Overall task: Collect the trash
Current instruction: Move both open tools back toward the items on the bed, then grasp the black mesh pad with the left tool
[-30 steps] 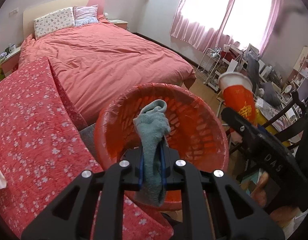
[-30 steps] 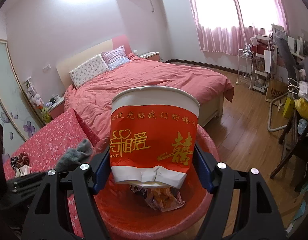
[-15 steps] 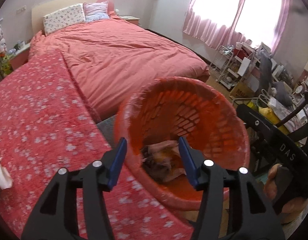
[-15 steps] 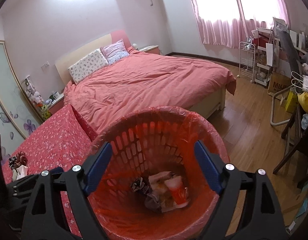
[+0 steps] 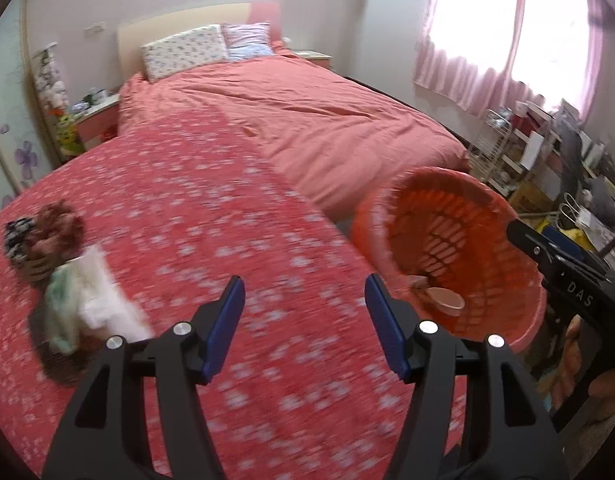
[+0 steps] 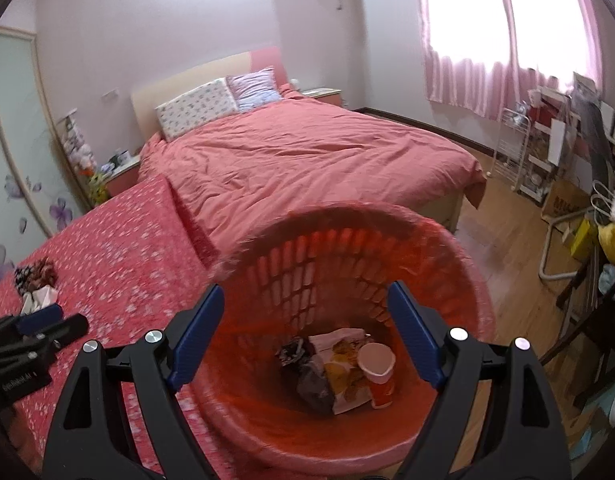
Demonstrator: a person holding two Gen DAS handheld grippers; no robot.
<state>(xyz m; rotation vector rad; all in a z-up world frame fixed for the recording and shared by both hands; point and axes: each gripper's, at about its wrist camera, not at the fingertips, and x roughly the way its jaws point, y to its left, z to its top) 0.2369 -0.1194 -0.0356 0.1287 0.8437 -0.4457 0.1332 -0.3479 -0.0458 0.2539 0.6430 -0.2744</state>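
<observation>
An orange basket lined with a red bag stands beside the table; it also shows in the left wrist view. Inside lie a red paper cup, a grey sock and crumpled wrappers. My right gripper is open and empty above the basket. My left gripper is open and empty over the red flowered tablecloth. At the table's left lie crumpled white paper and a dark patterned wrapper.
A bed with a pink cover lies beyond the table. A white rack, boxes and a chair crowd the right side on the wooden floor. A nightstand stands at the bed's head.
The left gripper let go of the sock into the basket, opened, and swung left over the table. The right gripper let go of the paper cup, which now lies in the basket.
</observation>
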